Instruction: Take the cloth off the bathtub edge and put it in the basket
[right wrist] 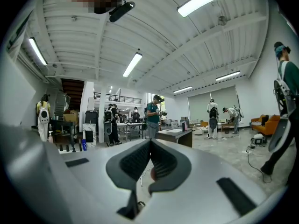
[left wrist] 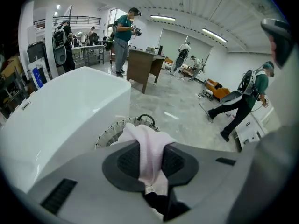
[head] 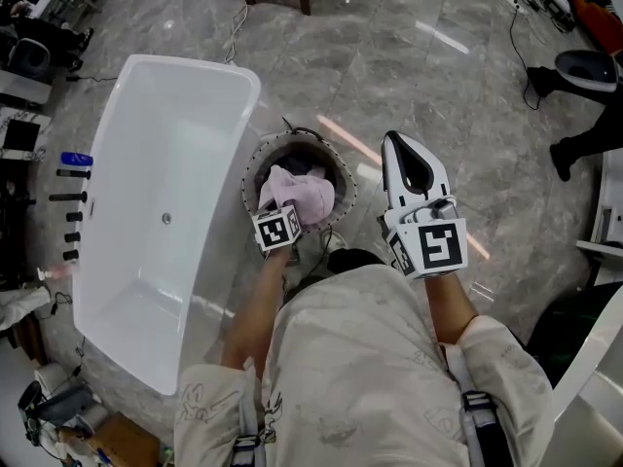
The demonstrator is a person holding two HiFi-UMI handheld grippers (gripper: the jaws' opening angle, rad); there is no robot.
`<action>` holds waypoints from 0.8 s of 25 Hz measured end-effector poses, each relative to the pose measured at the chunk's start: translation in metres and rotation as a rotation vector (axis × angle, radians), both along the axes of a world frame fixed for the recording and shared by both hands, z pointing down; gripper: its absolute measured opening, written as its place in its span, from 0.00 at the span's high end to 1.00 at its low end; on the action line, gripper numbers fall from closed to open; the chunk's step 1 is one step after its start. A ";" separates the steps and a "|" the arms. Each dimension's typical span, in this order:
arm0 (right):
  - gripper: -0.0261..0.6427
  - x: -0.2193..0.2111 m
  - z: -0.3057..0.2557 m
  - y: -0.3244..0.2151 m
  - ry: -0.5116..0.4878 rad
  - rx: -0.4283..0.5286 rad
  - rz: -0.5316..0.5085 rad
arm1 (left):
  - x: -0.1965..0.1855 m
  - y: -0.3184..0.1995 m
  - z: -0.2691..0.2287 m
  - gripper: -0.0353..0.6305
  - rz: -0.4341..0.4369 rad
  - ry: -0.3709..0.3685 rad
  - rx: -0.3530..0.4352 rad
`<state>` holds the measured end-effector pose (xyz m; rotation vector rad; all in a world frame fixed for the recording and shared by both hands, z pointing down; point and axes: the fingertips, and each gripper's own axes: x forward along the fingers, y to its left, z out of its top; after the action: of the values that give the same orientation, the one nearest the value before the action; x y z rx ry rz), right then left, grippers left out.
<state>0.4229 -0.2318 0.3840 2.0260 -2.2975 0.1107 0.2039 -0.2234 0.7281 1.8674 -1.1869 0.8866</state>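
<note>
Pink cloth [head: 304,193] is clamped in the left hand-held gripper [head: 282,214] over the basket [head: 251,168]; release is probably needed next. Right hand-held gripper [head: 397,146]: closed, empty.

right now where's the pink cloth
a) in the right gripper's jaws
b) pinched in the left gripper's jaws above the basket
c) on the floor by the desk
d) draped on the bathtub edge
B: the left gripper view shows the pink cloth pinched in the left gripper, above the basket beside the bathtub.
</note>
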 end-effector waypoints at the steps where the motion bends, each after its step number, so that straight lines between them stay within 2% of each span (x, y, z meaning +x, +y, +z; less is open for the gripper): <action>1: 0.98 0.000 0.000 0.000 0.001 0.000 0.000 | 0.000 0.000 0.000 0.83 0.004 -0.007 -0.001; 3: 0.98 -0.001 0.000 0.000 0.001 0.000 0.000 | -0.001 0.001 0.002 0.78 0.016 -0.029 -0.005; 5: 0.98 -0.001 0.000 0.001 0.002 -0.001 -0.001 | -0.002 0.001 0.003 0.67 0.025 -0.044 -0.007; 9: 0.98 -0.003 0.002 0.002 0.000 -0.004 -0.009 | 0.001 -0.001 -0.002 0.54 0.025 -0.011 0.015; 20: 0.98 -0.022 0.006 -0.004 -0.010 -0.013 -0.052 | -0.019 0.000 -0.021 0.53 -0.029 -0.005 0.063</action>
<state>0.4004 -0.2362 0.3902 1.9621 -2.3467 0.1327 0.1849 -0.2232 0.7068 1.8944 -1.2554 0.8474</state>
